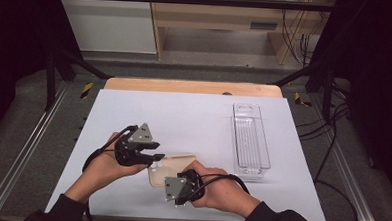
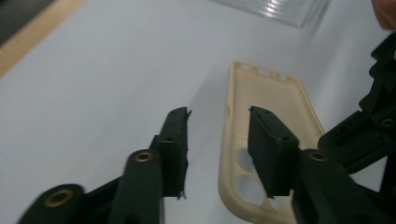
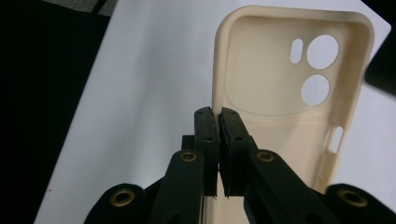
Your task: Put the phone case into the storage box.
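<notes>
Cream phone case (image 3: 261, 93) stays pinched at its side wall by the right hand-held gripper (image 3: 218, 116) — hold steady — while the left hand-held gripper (image 2: 219, 121), jaws apart beside it, clears away.

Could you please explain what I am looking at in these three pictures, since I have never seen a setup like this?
A person sits at a table covered in white, holding a black two-jaw tool in each hand. The high view looks down from above; the other two pictures come from cameras riding on each tool, looking along its jaws. The right gripper is shut on the side wall of a cream phone case, which lies with its open side up. The left gripper stands open over the case's side wall, not pressing it. A clear plastic bin stands apart at the right.
</notes>
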Motion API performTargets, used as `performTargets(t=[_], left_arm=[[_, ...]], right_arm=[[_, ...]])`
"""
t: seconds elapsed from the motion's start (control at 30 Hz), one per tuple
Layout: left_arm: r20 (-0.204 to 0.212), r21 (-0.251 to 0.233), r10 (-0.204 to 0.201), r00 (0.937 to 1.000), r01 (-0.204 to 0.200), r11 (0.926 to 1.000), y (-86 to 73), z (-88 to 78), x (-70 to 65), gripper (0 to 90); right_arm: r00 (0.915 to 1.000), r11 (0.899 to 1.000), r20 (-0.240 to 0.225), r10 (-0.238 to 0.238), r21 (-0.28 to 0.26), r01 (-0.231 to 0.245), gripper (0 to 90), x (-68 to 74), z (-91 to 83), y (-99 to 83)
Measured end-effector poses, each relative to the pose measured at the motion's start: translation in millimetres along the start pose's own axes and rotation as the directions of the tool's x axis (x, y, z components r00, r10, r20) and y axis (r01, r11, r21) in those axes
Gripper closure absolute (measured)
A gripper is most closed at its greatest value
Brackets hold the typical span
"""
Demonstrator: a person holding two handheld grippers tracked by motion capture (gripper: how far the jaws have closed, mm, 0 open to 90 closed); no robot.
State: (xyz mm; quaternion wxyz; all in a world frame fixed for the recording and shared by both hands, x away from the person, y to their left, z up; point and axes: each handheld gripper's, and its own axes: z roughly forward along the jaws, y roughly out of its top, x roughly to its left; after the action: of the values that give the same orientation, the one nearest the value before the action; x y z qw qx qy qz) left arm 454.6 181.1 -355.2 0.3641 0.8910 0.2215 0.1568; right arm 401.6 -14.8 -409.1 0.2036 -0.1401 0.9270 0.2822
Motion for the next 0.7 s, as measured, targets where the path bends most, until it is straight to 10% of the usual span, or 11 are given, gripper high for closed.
performTargets(t=[0.23, 0.4, 0.7], left_arm=[[-0.131, -0.193, -0.087, 0.9875, 0.061, 0.9794, -13.1, -18.4, 4.8, 28.1], [-0.217, -0.244, -0.107, 0.9702, 0.052, 0.9683, -24.5, -27.1, 6.1, 18.0], [-0.229, -0.331, -0.226, 0.9467, 0.143, 0.9327, -56.6, -24.9, 5.9, 8.1]], right_arm=[[0.9946, 0.997, 0.063, 0.082, 0.000, -0.082, 87.2, -13.8, -3.0, -11.8], [0.9859, 0.991, 0.098, 0.136, -0.015, -0.135, 87.3, -24.5, -6.8, -19.7], [0.9407, 0.957, 0.183, 0.285, -0.100, -0.271, 87.3, -44.0, -18.6, -35.0]])
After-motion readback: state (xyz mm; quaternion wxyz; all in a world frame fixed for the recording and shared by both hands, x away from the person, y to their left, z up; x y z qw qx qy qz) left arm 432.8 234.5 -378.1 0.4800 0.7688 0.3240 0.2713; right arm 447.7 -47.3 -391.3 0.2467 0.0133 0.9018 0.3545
